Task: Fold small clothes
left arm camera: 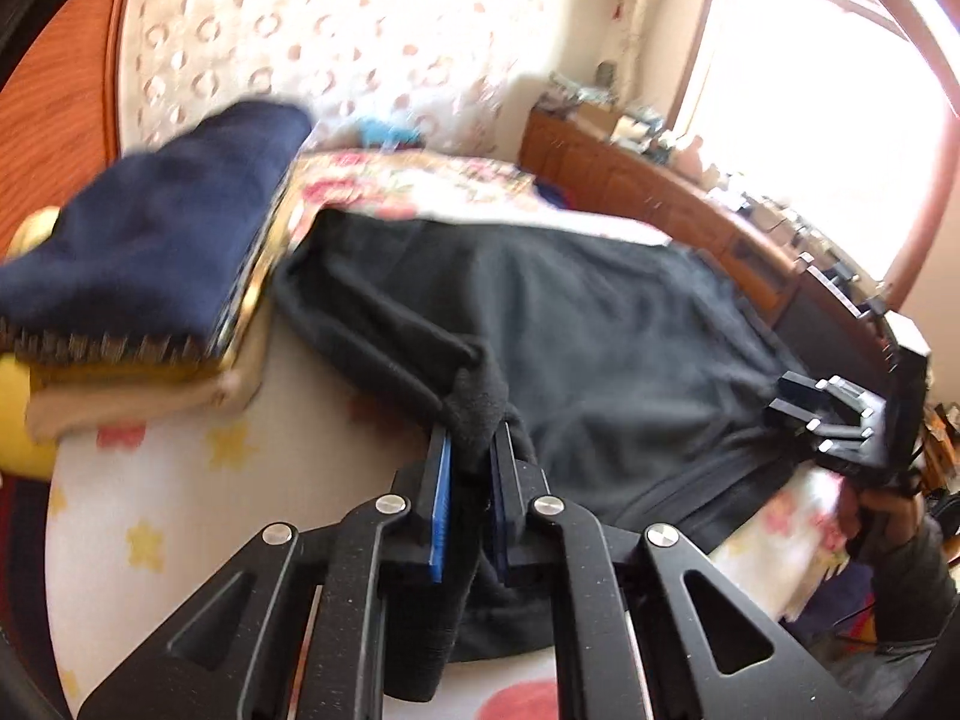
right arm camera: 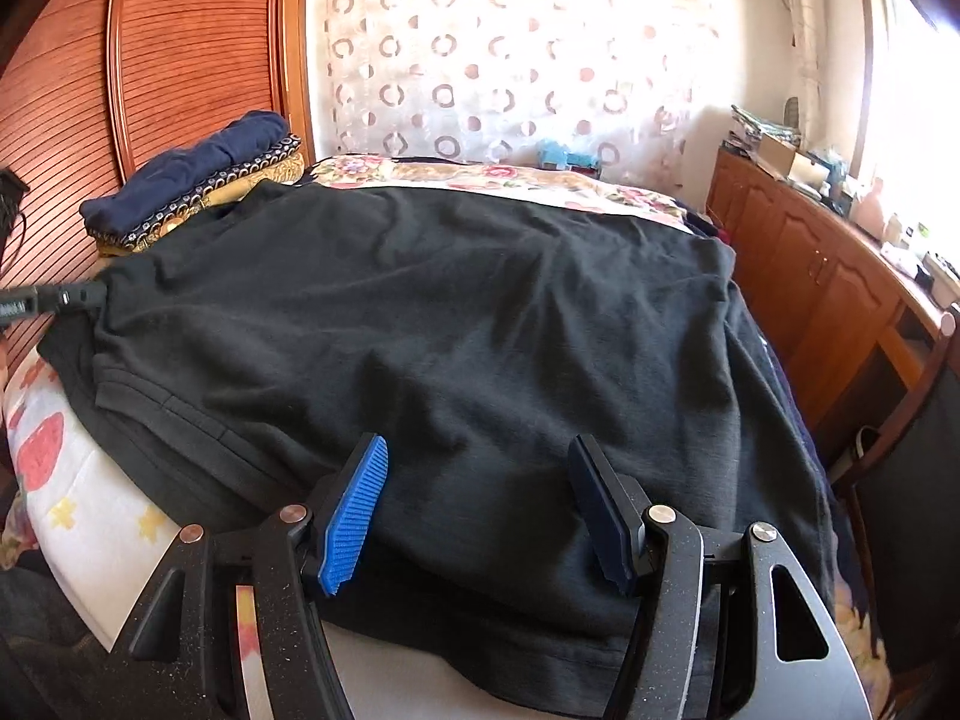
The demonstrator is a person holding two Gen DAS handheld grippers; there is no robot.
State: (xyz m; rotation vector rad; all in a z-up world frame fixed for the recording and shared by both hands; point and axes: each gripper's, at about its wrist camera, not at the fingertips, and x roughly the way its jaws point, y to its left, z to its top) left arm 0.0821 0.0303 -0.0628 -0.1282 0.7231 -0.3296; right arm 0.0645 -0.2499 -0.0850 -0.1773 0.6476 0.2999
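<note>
- Folded stack of navy, patterned and yellow cloth [right arm camera: 198,180]: lies at the far left of the bed, beside the slatted wooden wardrobe door [right arm camera: 180,60].
- Left claw [left arm camera: 471,468]: closed on a bunched fold of the black fleece garment [right arm camera: 450,330], pinching its left edge.
- Black fleece garment: spread flat across the star-and-flower printed bed sheet [right arm camera: 78,498].
- Right claw [right arm camera: 477,510]: jaws wide apart, empty, just above the garment's near hem.
- Brown wooden cabinet [right arm camera: 810,264]: right of the bed.
</note>
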